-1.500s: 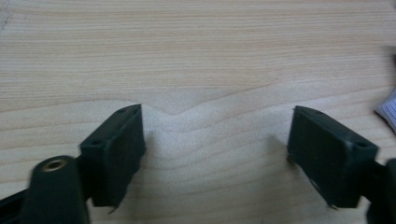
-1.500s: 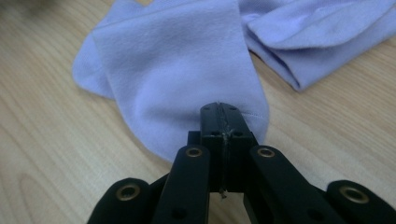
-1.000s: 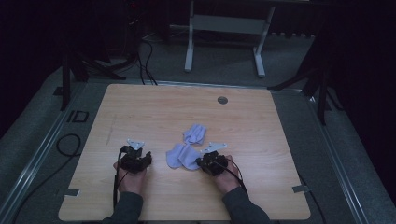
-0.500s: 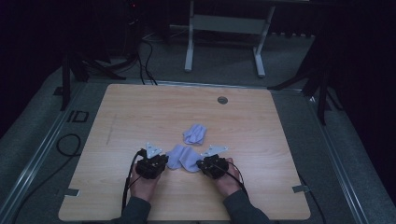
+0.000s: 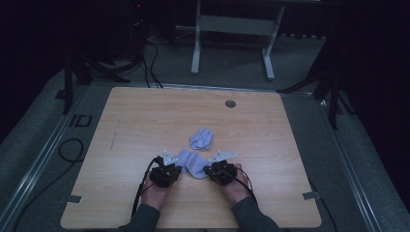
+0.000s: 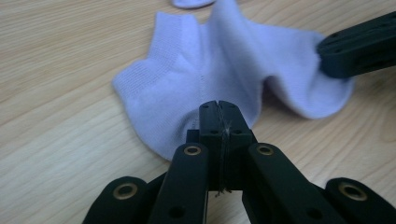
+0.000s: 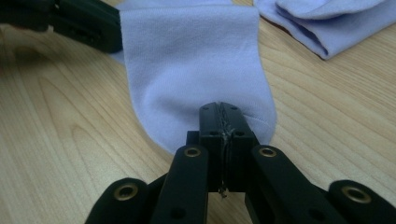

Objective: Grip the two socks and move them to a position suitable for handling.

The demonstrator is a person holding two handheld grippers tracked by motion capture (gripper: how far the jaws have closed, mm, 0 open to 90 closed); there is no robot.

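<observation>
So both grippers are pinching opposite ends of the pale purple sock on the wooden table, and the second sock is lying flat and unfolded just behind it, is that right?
Not quite. The second sock is folded over on itself, as the right gripper view shows. The rest holds: the left gripper and right gripper pinch opposite ends of the sock on the table.

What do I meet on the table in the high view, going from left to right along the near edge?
Left tool → lavender sock held between both tools → right tool.
</observation>
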